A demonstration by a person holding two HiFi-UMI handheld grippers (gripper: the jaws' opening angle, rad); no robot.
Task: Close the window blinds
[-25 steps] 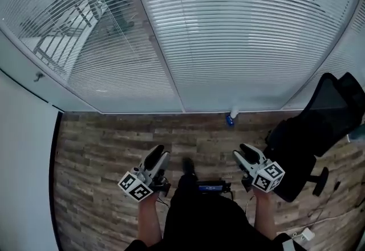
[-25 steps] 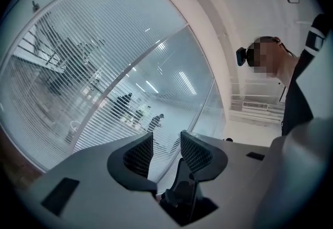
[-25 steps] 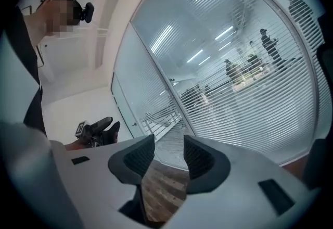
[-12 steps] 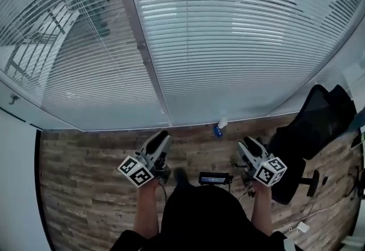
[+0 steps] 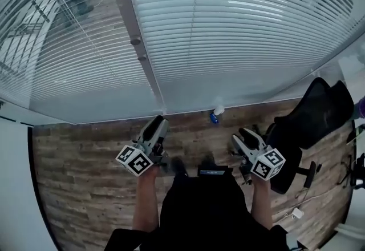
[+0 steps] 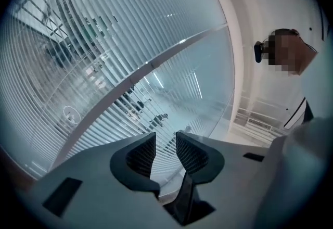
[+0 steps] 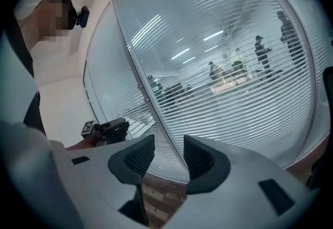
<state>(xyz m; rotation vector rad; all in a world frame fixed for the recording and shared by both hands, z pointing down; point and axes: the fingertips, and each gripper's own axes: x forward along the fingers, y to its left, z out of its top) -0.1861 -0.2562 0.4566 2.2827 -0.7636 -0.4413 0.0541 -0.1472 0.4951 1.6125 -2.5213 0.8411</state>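
The top of the blinds [image 5: 228,27] is cut off by the edge of my head view, so I cannot see where they hang from. Through the slats I see dim shapes of people, chopped into stripes and hard to make out. A small blue and white thing [image 5: 214,115] sits at the foot of the window; it is too small to tell what it is. A black chair [image 5: 311,113] on the right is partly cut off.

The blinds fill the window in front of me, above the wood floor [image 5: 80,153]. Their slats are long and thin and run level, side to side, with gaps between them. A grey post [image 5: 128,33] runs up between two panes.

The cubes [image 5: 134,161] carry black and white square marks.

The left tool [image 6: 165,144] has just been closing; its jaws stand a little apart with nothing between them. The right tool [image 7: 169,152] is spread too, and empty. Both point at the blinds and touch nothing.
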